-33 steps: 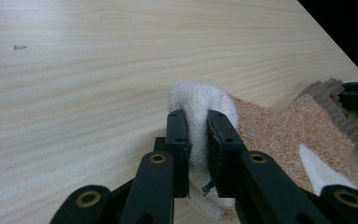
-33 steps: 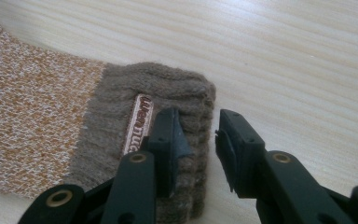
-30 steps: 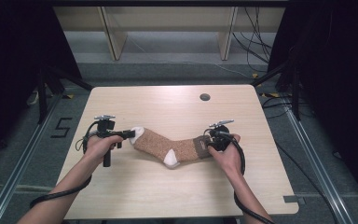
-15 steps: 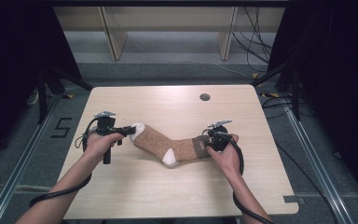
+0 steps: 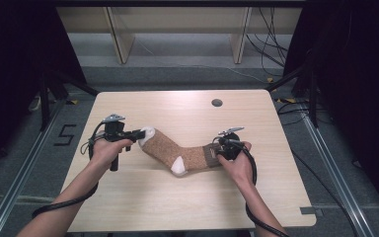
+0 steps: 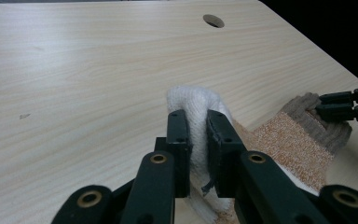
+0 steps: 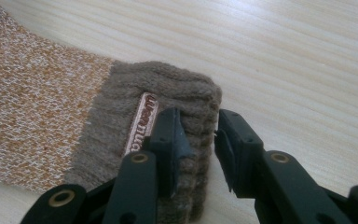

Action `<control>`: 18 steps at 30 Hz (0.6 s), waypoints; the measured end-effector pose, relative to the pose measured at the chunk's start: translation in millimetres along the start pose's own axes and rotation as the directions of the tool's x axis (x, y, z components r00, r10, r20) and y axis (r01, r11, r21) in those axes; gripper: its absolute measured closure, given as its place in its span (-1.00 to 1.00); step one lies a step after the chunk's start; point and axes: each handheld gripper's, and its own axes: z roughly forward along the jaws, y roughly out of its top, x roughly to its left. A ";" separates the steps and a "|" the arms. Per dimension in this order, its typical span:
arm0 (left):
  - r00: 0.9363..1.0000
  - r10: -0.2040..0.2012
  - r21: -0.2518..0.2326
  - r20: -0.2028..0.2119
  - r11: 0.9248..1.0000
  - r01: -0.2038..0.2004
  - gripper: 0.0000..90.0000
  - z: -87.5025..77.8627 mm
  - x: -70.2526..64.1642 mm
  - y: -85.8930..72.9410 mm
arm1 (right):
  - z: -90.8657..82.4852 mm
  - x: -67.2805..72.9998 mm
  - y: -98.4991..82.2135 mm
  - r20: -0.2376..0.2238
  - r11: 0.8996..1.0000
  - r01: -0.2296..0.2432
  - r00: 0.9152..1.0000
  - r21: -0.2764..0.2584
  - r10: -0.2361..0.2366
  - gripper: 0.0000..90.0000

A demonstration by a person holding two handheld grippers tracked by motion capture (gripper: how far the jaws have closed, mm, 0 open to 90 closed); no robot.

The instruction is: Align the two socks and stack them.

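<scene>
Left gripper (image 6: pixel 196 135): I am holding its jaws closed on the white toe (image 6: pixel 193 100) of the brown sock (image 5: pixel 182 150), the fabric pinched between the two pads and bulging above them. Right gripper (image 7: pixel 196 140): I am keeping its jaws partly closed over the grey-brown ribbed cuff (image 7: pixel 168 93), the edge of the cuff sitting between them beside a small woven label (image 7: pixel 142 123); I cannot tell whether both pads are pressing on it. The sock is lying stretched across the middle of the wooden counter (image 5: pixel 187 207) between my two hands, with the toe at my left, the white heel (image 5: pixel 178 165) toward me, and the cuff at my right. A round cable hole (image 5: pixel 217 102) is showing in the counter beyond the sock.
</scene>
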 end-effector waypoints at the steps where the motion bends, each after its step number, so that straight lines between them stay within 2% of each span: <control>1: 1.000 0.011 0.003 -0.001 1.000 -0.011 0.78 -0.7 -0.3 0.9 | 0.0 0.2 0.2 0.000 1.000 -0.001 1.000 0.001 0.001 0.54; 10: 1.000 0.015 -0.009 -0.001 1.000 -0.015 0.78 -2.4 -4.1 6.1 | 0.8 2.6 0.9 -0.004 1.000 -0.003 1.000 0.001 0.003 0.54; 12: 1.000 0.021 -0.009 0.003 1.000 -0.021 0.78 -3.0 -4.8 7.3 | 0.8 1.8 1.3 -0.003 1.000 0.017 1.000 0.002 -0.017 0.55; 14: 1.000 0.021 -0.014 0.002 1.000 -0.021 0.78 -3.4 -6.2 8.6 | 1.0 3.8 1.8 -0.004 1.000 0.000 1.000 0.003 0.000 0.55; 18: 1.000 0.025 -0.018 0.009 1.000 -0.025 0.78 -3.7 -7.6 11.1 | 2.0 5.1 2.2 -0.008 1.000 0.003 1.000 0.001 -0.003 0.55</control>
